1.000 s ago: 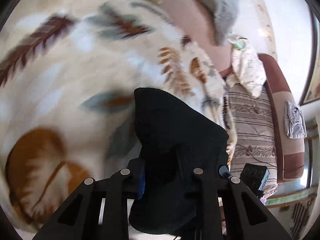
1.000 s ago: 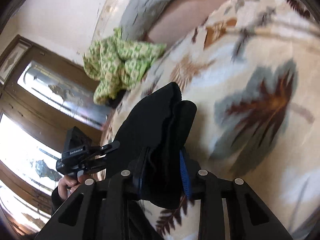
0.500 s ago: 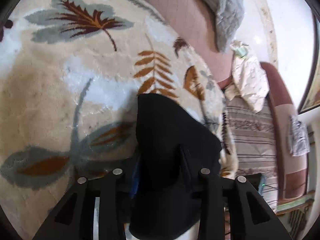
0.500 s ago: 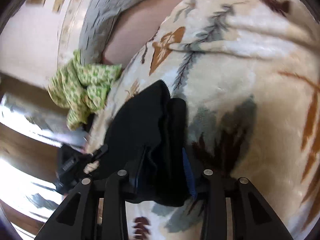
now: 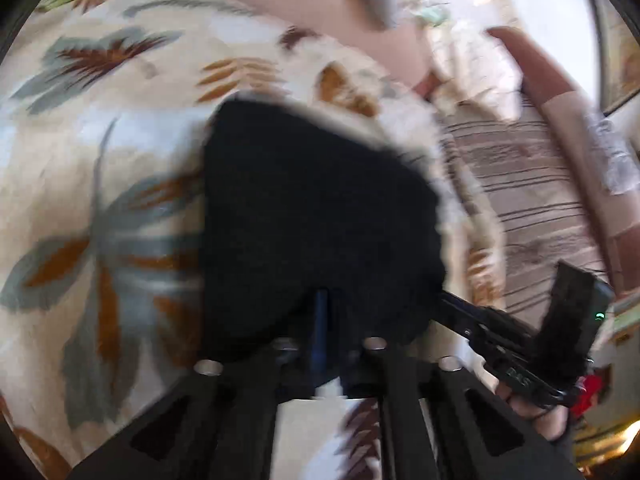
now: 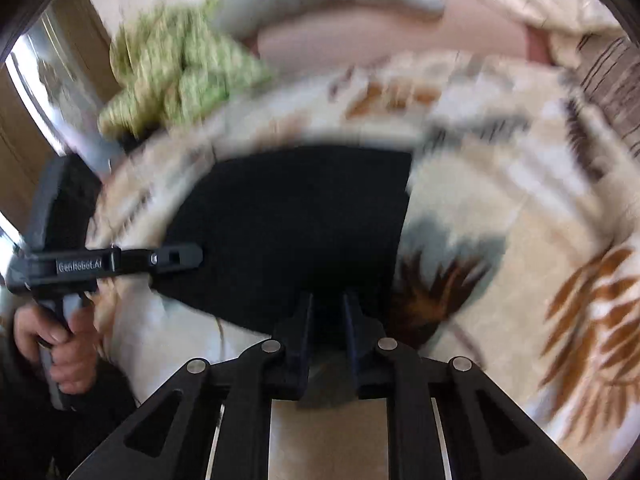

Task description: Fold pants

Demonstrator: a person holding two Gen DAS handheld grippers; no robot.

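The right tool (image 6: 326,312) is closing, its narrow gap at the near edge of the black pants (image 6: 292,224), which lie on a leaf-patterned blanket (image 6: 520,208); the left tool (image 6: 176,258) touches their left edge.

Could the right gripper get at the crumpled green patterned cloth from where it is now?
Probably yes. The right gripper, jaws closing at the folded black pants' near edge, has only the flat pants and leaf-print blanket between it and the green cloth.

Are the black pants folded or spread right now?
Folded: the black fabric pants lie as a compact, straight-edged block on the leaf-patterned blanket, no legs trailing.
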